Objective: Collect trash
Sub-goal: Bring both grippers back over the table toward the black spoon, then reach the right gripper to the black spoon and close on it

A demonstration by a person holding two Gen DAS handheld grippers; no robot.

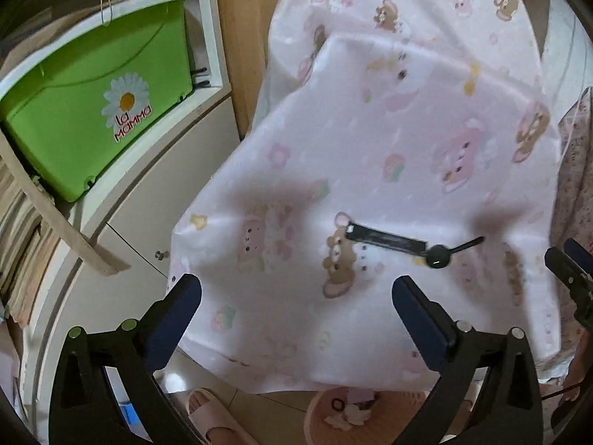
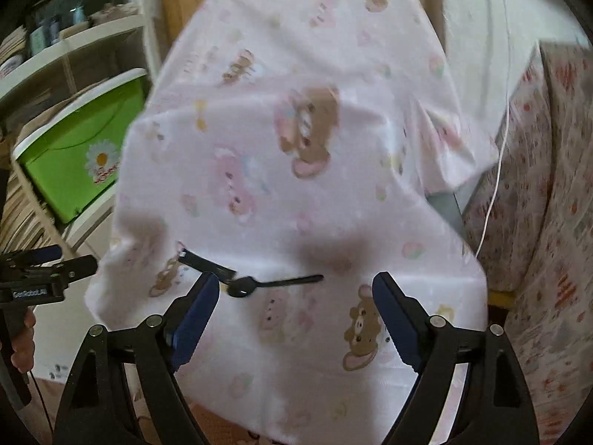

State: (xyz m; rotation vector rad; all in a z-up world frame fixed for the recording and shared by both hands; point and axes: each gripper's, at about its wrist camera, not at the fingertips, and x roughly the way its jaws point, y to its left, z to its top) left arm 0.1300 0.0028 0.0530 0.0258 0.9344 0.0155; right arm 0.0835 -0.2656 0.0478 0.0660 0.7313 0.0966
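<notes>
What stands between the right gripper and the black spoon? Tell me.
Nothing visible. The right gripper is open over the pink cloth, and the black spoon lies just ahead between its fingers. A black wrapper touches the spoon's bowl on the left, not blocking.

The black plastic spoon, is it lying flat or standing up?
Lying flat: the black plastic spoon rests lengthwise on the pink bear-print cloth, bowl beside a black wrapper.
</notes>
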